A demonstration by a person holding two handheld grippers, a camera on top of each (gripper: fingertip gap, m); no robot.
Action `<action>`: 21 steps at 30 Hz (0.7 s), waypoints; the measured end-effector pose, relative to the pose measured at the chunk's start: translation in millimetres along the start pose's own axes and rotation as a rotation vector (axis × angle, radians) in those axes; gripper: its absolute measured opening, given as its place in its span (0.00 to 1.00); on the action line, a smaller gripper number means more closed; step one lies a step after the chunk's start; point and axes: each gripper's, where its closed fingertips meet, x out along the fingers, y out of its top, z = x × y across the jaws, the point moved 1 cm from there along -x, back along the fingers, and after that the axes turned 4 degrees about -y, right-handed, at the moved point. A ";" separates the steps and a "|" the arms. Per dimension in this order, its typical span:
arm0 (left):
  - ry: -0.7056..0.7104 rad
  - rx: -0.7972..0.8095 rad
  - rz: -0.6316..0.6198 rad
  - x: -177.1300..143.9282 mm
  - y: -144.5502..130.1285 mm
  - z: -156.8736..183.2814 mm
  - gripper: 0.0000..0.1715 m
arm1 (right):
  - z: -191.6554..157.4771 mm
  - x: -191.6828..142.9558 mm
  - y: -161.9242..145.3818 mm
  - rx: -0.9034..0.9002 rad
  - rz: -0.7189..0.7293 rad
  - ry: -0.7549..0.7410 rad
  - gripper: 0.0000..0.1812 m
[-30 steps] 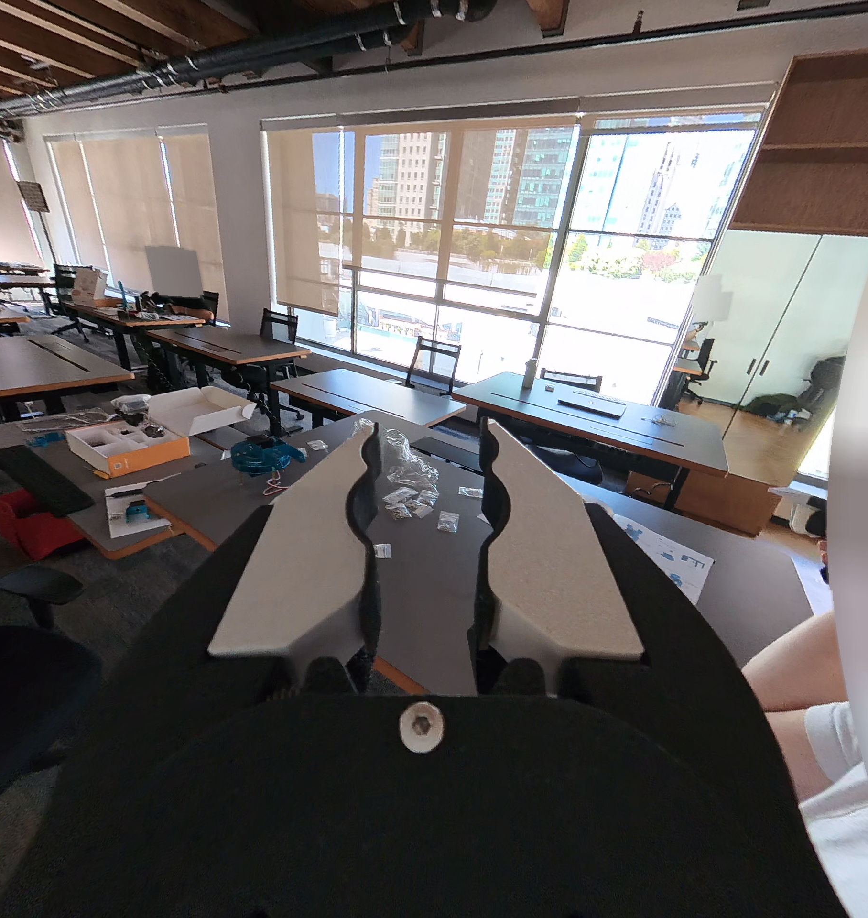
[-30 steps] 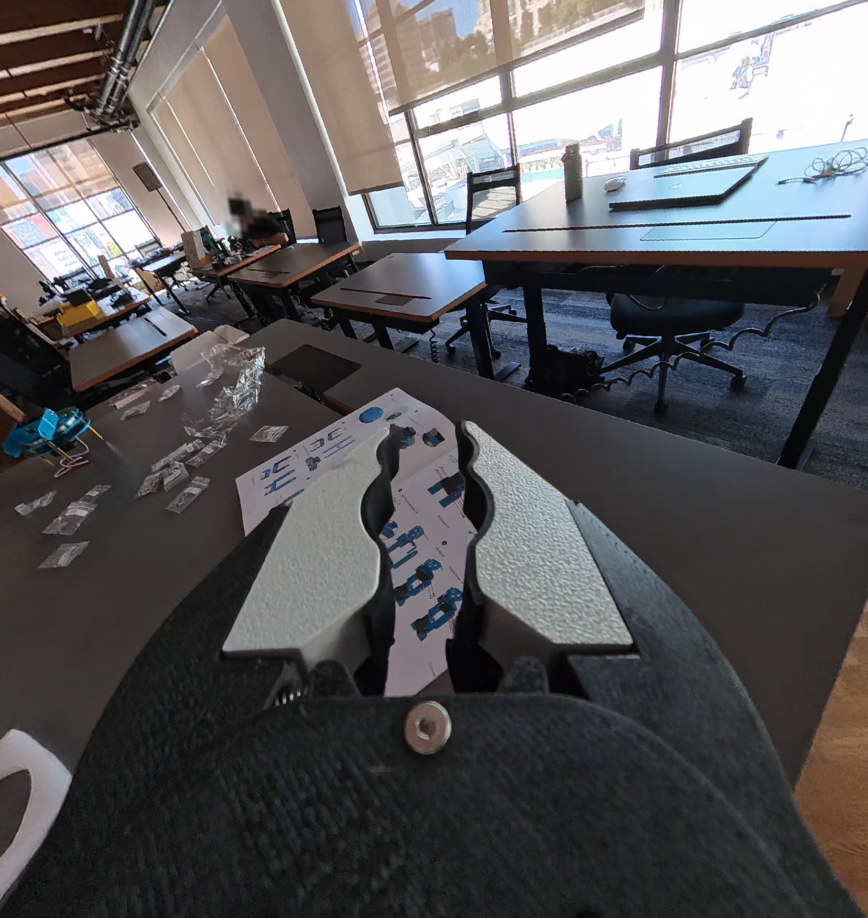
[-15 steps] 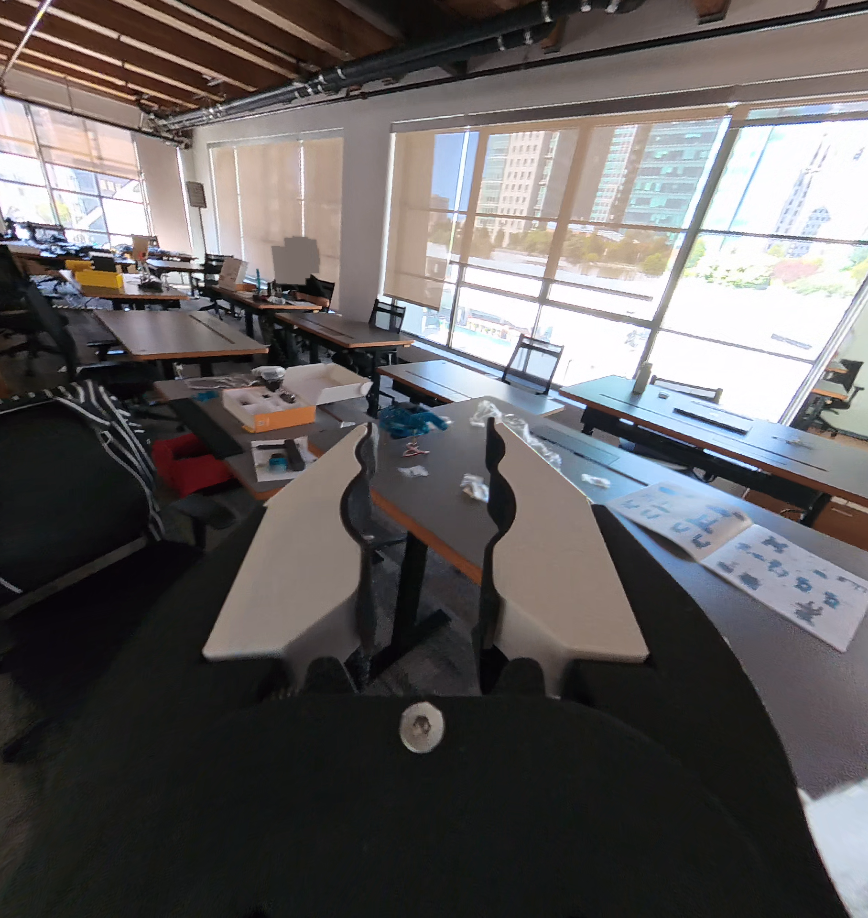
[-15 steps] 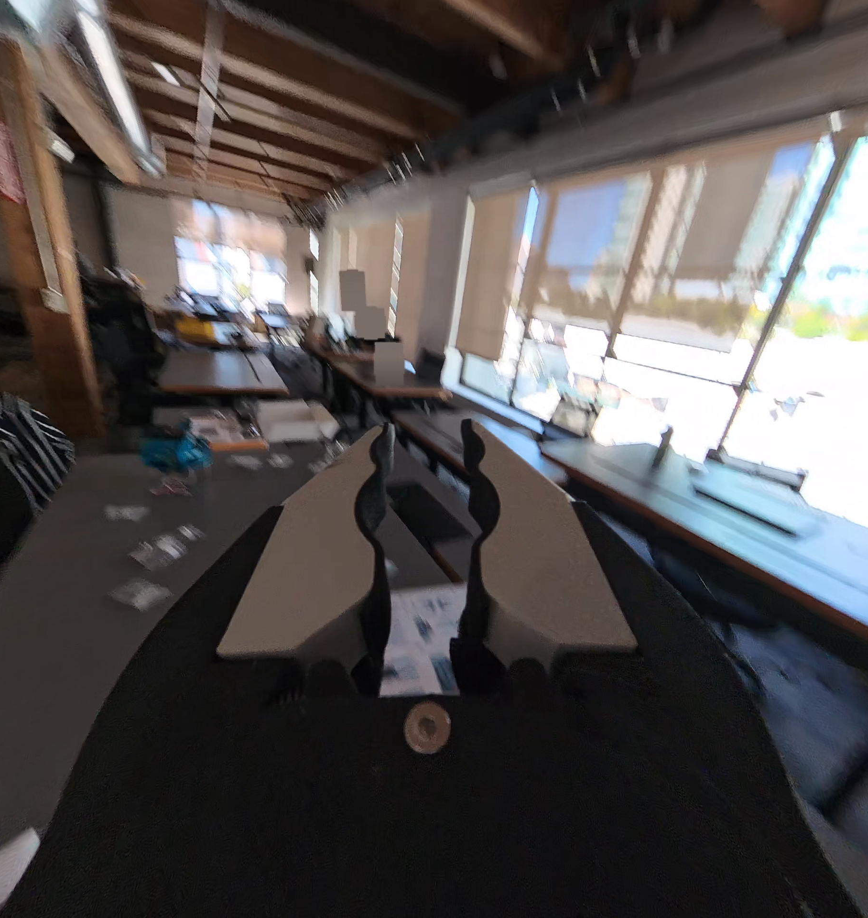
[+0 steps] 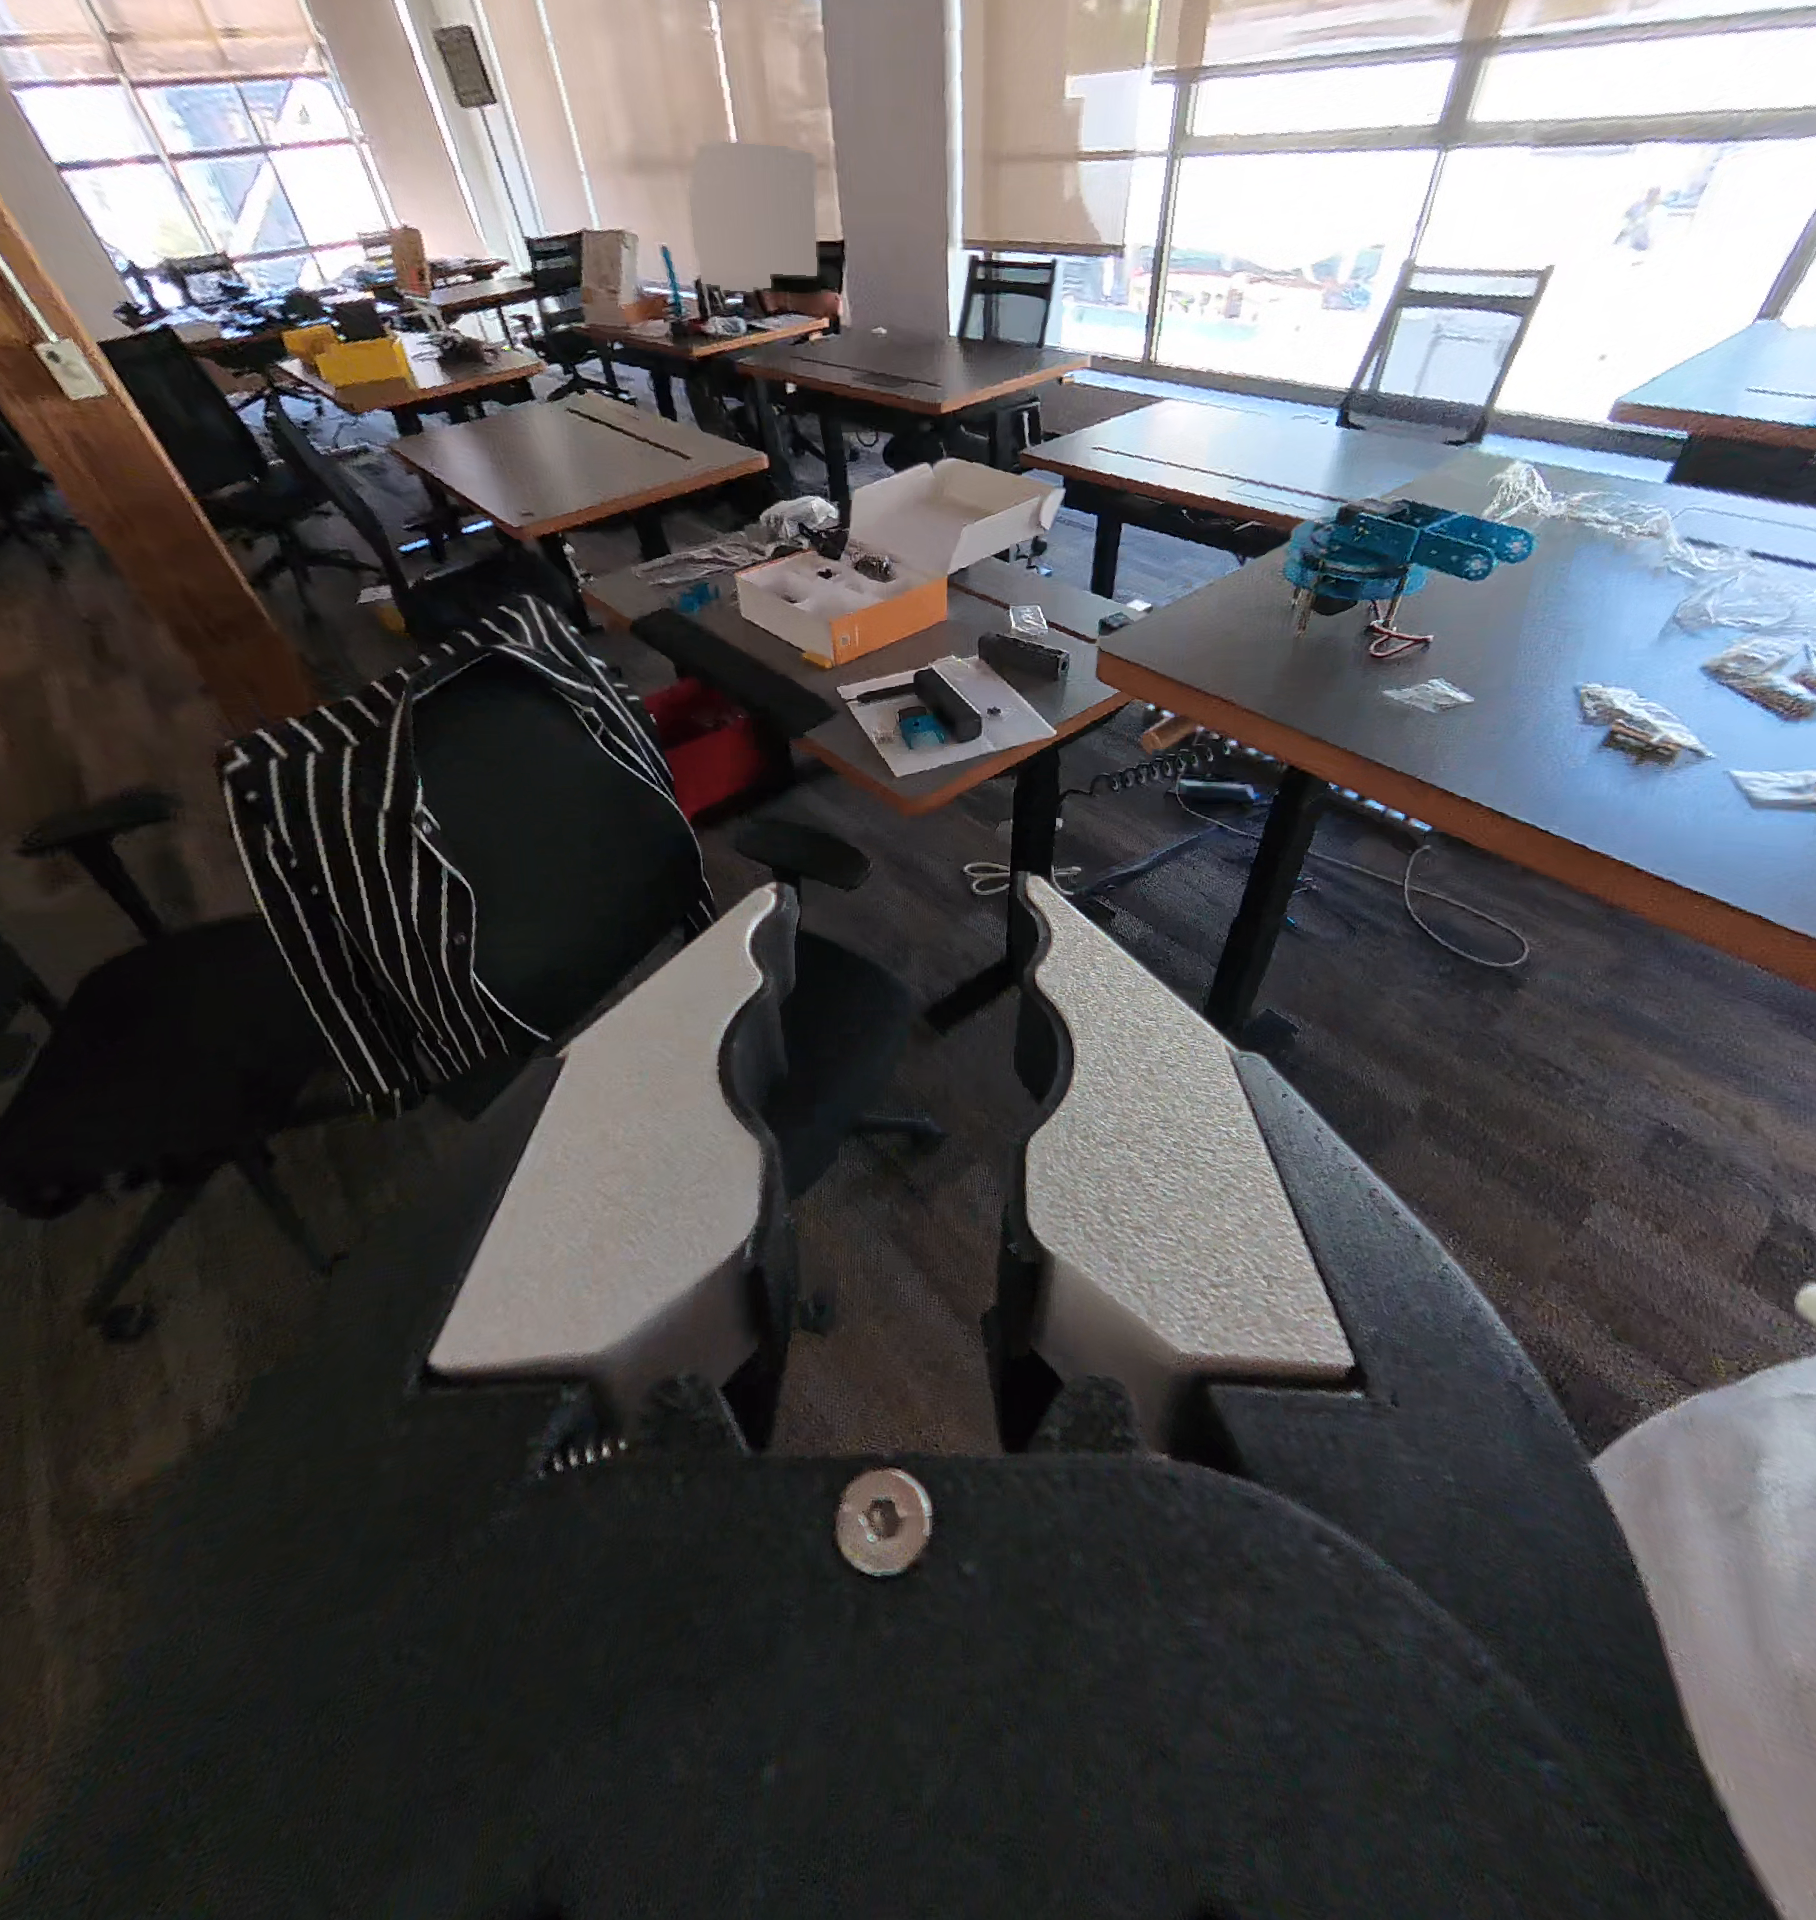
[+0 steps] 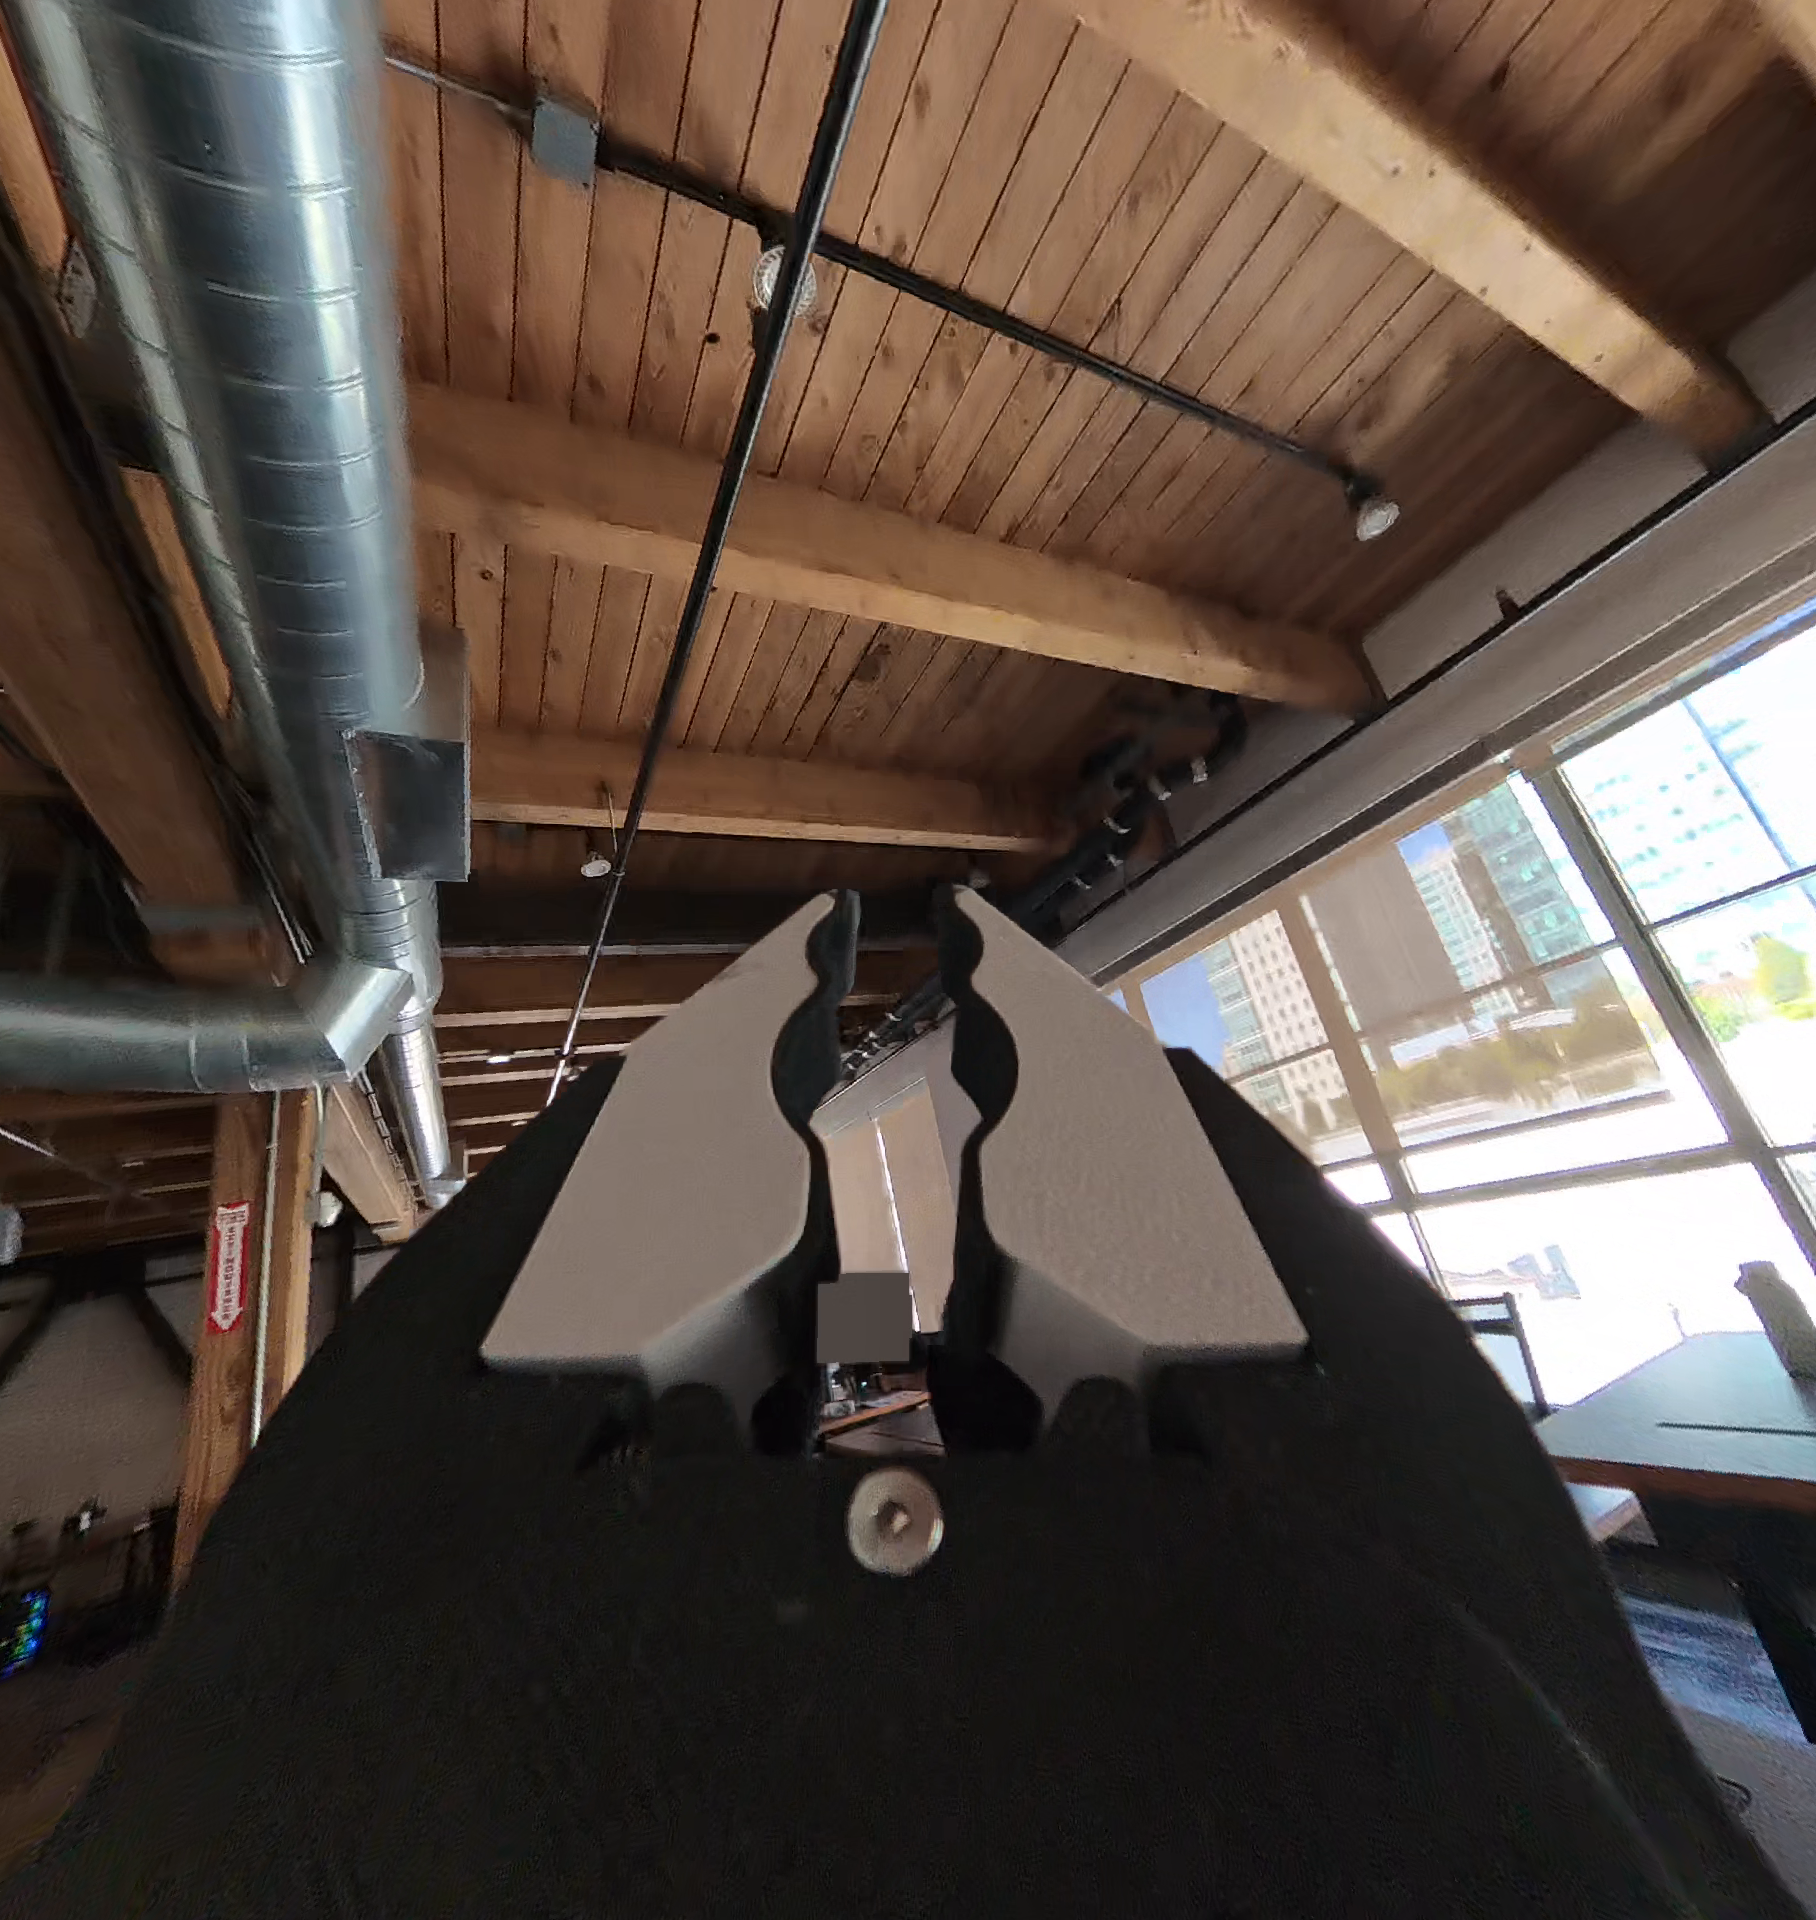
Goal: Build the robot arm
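Observation:
My left gripper (image 5: 899,904) is open and empty, held in the air over the carpet, pointing at a black office chair (image 5: 530,873) with a striped shirt (image 5: 364,862) draped over it. A dark table (image 5: 1569,727) at the right carries a blue robot assembly (image 5: 1392,556) and several small plastic bags (image 5: 1642,722). My right gripper (image 6: 896,914) is open with a narrow gap and empty, tilted up at the wooden ceiling (image 6: 987,312); nothing is near its fingers.
A lower desk (image 5: 883,686) holds an open orange-and-white box (image 5: 862,592) and small parts on paper. More desks and chairs fill the room behind. A wooden post (image 5: 104,468) stands at left. Metal ducts (image 6: 280,468) run along the ceiling; windows (image 6: 1610,1039) at right. The gap from one gripper's tips to the other's is roughly 80 cm.
The left gripper has swung left and down, away from the table toward the chair and floor. The right gripper has tilted sharply up from the table to the ceiling. Both stay open and empty.

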 end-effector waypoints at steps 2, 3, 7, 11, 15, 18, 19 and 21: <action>-0.036 0.017 -0.004 27.6 8.0 -25.5 0.23 | -21.2 9.1 -14.2 -0.037 -0.032 -0.018 0.08; -0.058 0.017 -0.004 43.3 10.7 -35.1 0.23 | -29.6 11.9 -21.6 -0.060 -0.057 -0.022 0.08; -0.146 -0.056 0.005 118.6 12.6 -57.0 0.23 | -35.8 16.7 -40.9 -0.129 -0.109 -0.070 0.08; -0.260 -0.139 0.006 201.4 14.6 -47.6 0.23 | -14.6 16.9 -41.2 -0.176 -0.101 -0.130 0.08; -0.303 -0.144 0.026 279.4 31.0 -40.1 0.23 | 15.5 16.9 -30.5 -0.234 -0.006 -0.211 0.07; -0.350 -0.168 0.048 337.4 48.1 -33.1 0.23 | 20.2 30.8 -35.3 -0.260 0.028 -0.199 0.07; -0.365 -0.169 0.049 357.5 51.4 -30.4 0.23 | 20.9 36.4 -39.1 -0.293 0.020 -0.205 0.07; -0.385 -0.192 0.034 397.9 55.5 -25.6 0.23 | 20.3 45.5 -43.6 -0.385 -0.011 -0.229 0.07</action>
